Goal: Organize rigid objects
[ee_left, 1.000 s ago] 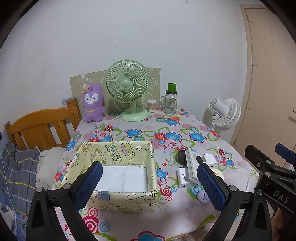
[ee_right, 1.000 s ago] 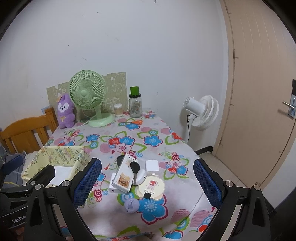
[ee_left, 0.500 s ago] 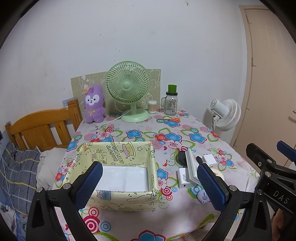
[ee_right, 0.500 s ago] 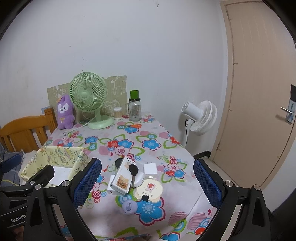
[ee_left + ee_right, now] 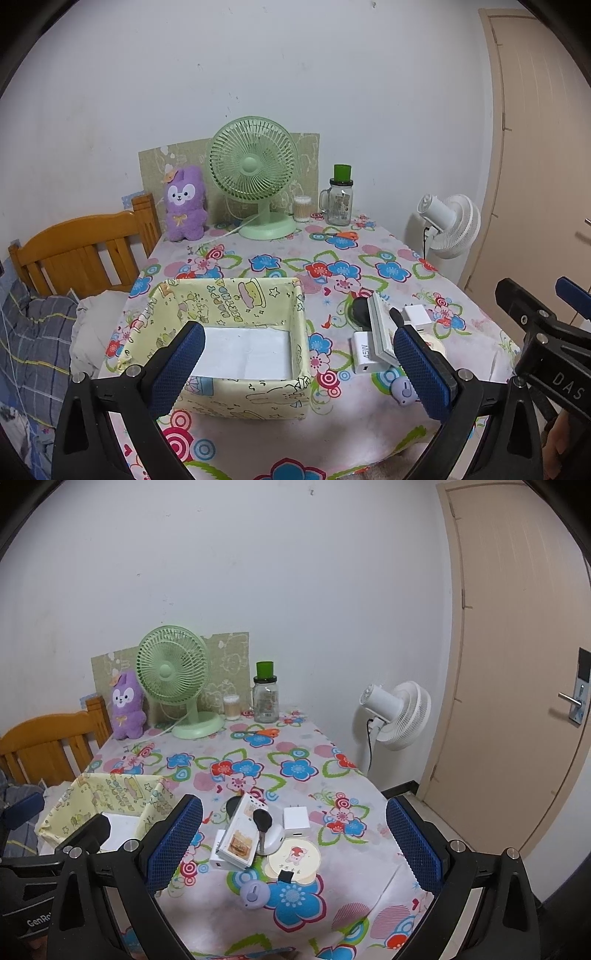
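Observation:
A yellow patterned fabric box (image 5: 236, 302) (image 5: 122, 790) stands open on the flowered table, with white paper on its floor. To its right lies a cluster of small items: a white 45W charger (image 5: 361, 352), a slim white box (image 5: 242, 830) leaning on it, a black key (image 5: 263, 821), a white plug cube (image 5: 296, 820), a round cream coaster (image 5: 293, 860) and a small lilac round gadget (image 5: 253, 894). My left gripper (image 5: 299, 369) hovers open above the table's near edge, in front of the box. My right gripper (image 5: 293, 843) is open too, above the cluster, holding nothing.
At the table's back stand a green desk fan (image 5: 255, 177), a purple plush toy (image 5: 184, 203), a jar with a green lid (image 5: 340, 199), a cotton swab tub (image 5: 303, 208) and orange scissors (image 5: 264, 733). A wooden chair (image 5: 81, 247) is left, a white floor fan (image 5: 397, 712) and door (image 5: 517, 664) right.
Both grippers have risen and drawn back slightly, so the table sits a little lower and smaller in both views. Nothing on the table has moved.

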Demonstrator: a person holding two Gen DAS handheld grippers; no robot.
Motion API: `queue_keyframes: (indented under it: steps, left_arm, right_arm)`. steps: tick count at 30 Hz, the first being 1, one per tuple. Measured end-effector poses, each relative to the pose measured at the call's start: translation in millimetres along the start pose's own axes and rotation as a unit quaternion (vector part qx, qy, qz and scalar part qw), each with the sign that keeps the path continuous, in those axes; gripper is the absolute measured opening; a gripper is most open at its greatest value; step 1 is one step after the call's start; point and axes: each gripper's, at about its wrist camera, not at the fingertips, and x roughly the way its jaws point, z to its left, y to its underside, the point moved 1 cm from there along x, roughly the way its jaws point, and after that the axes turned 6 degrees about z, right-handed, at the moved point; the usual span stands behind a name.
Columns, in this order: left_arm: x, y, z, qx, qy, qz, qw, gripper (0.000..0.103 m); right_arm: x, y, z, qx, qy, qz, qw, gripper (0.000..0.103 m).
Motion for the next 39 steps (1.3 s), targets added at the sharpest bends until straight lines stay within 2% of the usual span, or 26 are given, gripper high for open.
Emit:
queue_keyframes:
  steps: [12,22,39]
  left_arm:
    - [22,5,-20,0.007,0.018,0.018,0.9997,0.103]
    - [42,2,-52,0.03,0.026,0.026,0.9989,0.103]
    - [108,4,-91,0.059,0.039,0.08,0.9943,0.103]
  right_arm:
    - [21,1,-7,0.002,-0.01,0.017,1.0,0.101]
    - [42,1,-20,0.001,-0.011,0.028,1.0,0.097]
    - [103,9,-35,-0.001,-0.018,0.079,0.997,0.094]
